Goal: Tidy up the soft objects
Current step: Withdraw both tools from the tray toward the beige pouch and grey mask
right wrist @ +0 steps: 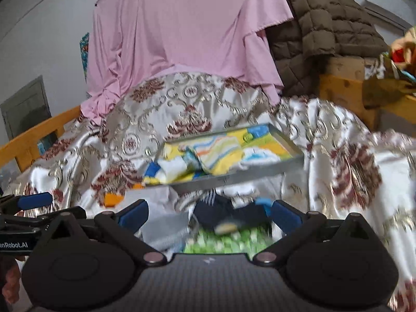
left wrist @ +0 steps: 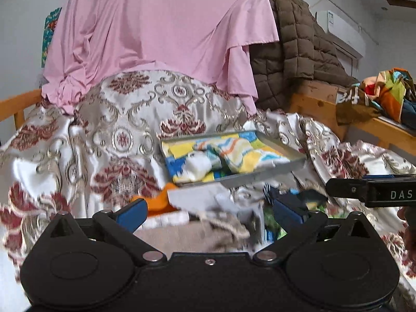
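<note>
A grey tray [left wrist: 280, 174] sits tilted on the patterned satin bedspread [left wrist: 124, 119] and holds a crumpled yellow, blue and white cloth [left wrist: 234, 153]. In front of it lies a heap of soft items: an orange cloth [left wrist: 161, 200], a grey cloth [left wrist: 205, 200] and a beige knit piece [left wrist: 226, 228]. My left gripper [left wrist: 210, 213] hovers over this heap with its jaws wide open and gripping nothing. In the right wrist view the tray [right wrist: 234, 178] is ahead. My right gripper [right wrist: 209, 214] is open above a navy garment [right wrist: 228, 213] and a green chequered cloth [right wrist: 228, 243].
A pink sheet [left wrist: 161, 31] drapes over the back of the bed, with a brown quilted jacket [left wrist: 293, 52] beside it. A wooden shelf [left wrist: 390, 130] at the right carries colourful fabric [left wrist: 390, 91]. A wooden bed rail [right wrist: 39, 137] runs along the left. One blue finger [right wrist: 35, 199] of my left gripper shows at the left edge.
</note>
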A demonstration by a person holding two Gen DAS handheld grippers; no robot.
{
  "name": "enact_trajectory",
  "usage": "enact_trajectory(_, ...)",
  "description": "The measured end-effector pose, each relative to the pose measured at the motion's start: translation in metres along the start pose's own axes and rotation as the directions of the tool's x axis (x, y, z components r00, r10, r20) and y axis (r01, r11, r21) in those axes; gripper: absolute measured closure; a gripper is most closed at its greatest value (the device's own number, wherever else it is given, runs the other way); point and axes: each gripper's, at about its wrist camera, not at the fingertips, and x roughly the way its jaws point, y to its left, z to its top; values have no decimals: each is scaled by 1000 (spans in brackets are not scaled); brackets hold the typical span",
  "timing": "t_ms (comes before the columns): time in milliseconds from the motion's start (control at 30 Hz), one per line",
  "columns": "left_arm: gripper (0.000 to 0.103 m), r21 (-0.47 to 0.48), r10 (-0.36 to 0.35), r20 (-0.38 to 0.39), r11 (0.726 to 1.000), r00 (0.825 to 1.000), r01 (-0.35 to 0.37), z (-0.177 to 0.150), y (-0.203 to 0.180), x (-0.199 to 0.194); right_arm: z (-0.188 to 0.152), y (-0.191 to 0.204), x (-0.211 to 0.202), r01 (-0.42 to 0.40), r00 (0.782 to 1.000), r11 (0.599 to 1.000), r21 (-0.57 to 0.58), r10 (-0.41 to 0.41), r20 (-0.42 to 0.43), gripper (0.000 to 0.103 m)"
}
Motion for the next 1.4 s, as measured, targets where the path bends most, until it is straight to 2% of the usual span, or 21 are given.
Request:
enact_trajectory(367, 1, -40, 32, -58, 999, 998, -34, -31, 1, -12, -37, 2, -12, 75, 996, 997, -20, -76, -46, 0)
enact_trajectory(600, 1, 1, 34, -72, 999, 997, -34, -42, -6, -17, -55, 3, -5, 113, 989, 993, -37, -116, -95, 0)
enact_trajectory(900, 1, 11, 44, -97, 999, 994, -43, -48, -7, -17, -66, 7, 1, 104, 986, 992, -70, -112, -121, 0)
enact_trajectory(1400, 1, 21, 52, -103, 999, 993, -50, -53, -7, -18, -68, 6, 3, 91, 987, 994, -60, -98, -127, 0)
